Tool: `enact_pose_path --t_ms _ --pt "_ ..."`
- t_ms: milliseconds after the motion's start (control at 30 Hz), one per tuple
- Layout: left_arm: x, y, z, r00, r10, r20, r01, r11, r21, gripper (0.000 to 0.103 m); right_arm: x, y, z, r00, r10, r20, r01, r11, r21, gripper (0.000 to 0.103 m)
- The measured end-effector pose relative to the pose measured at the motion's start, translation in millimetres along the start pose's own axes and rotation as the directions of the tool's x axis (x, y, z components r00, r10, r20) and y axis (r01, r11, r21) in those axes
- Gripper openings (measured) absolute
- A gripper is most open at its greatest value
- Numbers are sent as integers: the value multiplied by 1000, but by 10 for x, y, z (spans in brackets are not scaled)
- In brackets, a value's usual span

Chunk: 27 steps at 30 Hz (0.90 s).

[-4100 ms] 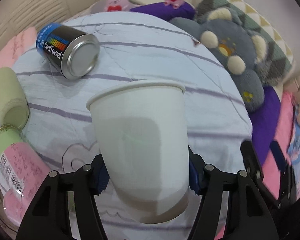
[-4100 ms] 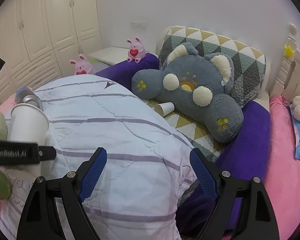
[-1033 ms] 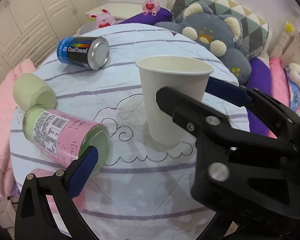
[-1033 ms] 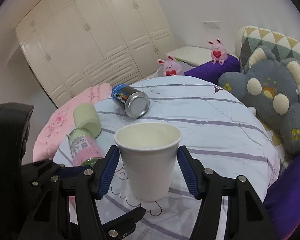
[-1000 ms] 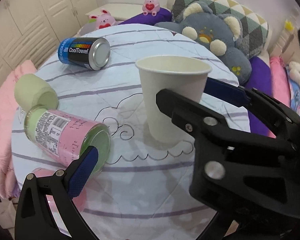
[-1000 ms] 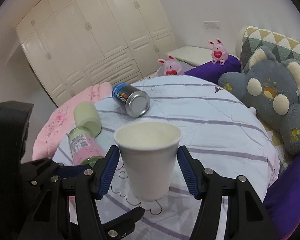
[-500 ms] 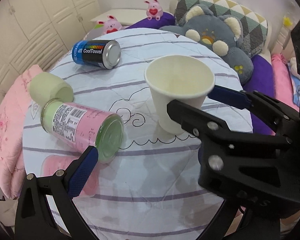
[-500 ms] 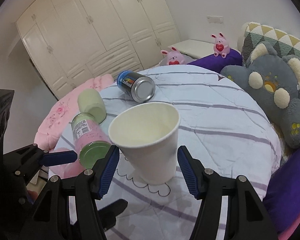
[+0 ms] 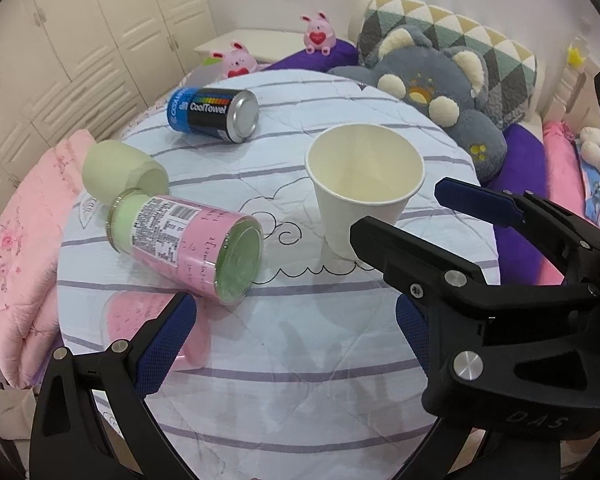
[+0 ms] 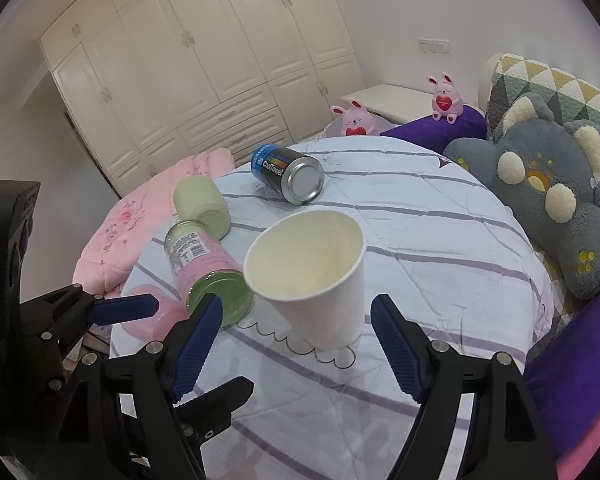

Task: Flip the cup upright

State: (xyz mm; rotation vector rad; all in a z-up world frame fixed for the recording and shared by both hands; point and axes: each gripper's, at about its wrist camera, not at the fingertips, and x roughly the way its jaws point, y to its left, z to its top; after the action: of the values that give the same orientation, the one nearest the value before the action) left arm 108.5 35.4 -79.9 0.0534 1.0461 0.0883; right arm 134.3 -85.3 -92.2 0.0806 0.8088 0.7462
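Observation:
A white paper cup point(image 9: 363, 184) stands upright, mouth up, on the round table with the striped cloth point(image 9: 300, 380); it also shows in the right wrist view point(image 10: 315, 280). My right gripper point(image 10: 296, 330) is open, its blue pads on either side of the cup's lower part but clear of it. It crosses the left wrist view as a black arm point(image 9: 479, 280). My left gripper point(image 9: 292, 332) is open and empty, back from the cup near the table's front.
A pink-labelled jar point(image 9: 188, 240) lies on its side left of the cup, its green lid point(image 9: 120, 172) beside it. A blue CoolTowel can point(image 9: 212, 114) lies farther back. A grey plush bear point(image 9: 439, 92) and pillows sit beyond the table.
Both grippers have pulled back and risen from the cup, so I look down into it. The cup stays upright on the table. The right jaws stand slightly wider.

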Motion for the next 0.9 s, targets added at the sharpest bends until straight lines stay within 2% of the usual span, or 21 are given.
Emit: enact_pose_path --t_ms 167,400,567,767,900 --pt "-123 50 -71 999 -3 36 4 1000 -22 101 -99 89 -8 1000 3 -2 -3 1000 -14 79" --pt "-323 139 -165 994 -20 106 24 999 -42 101 -301 231 -29 998 -61 15 61 998 -9 81" --pt "-470 209 -256 988 -26 151 36 998 -59 101 -472 357 -53 997 -64 41 65 998 -24 81" --pt "-661 283 -373 974 -34 226 49 997 -62 103 -638 532 -104 992 -91 82 95 995 -39 81" --pt "-763 318 -449 957 -67 283 81 996 -40 103 -778 666 -164 980 -153 130 161 986 -53 81"
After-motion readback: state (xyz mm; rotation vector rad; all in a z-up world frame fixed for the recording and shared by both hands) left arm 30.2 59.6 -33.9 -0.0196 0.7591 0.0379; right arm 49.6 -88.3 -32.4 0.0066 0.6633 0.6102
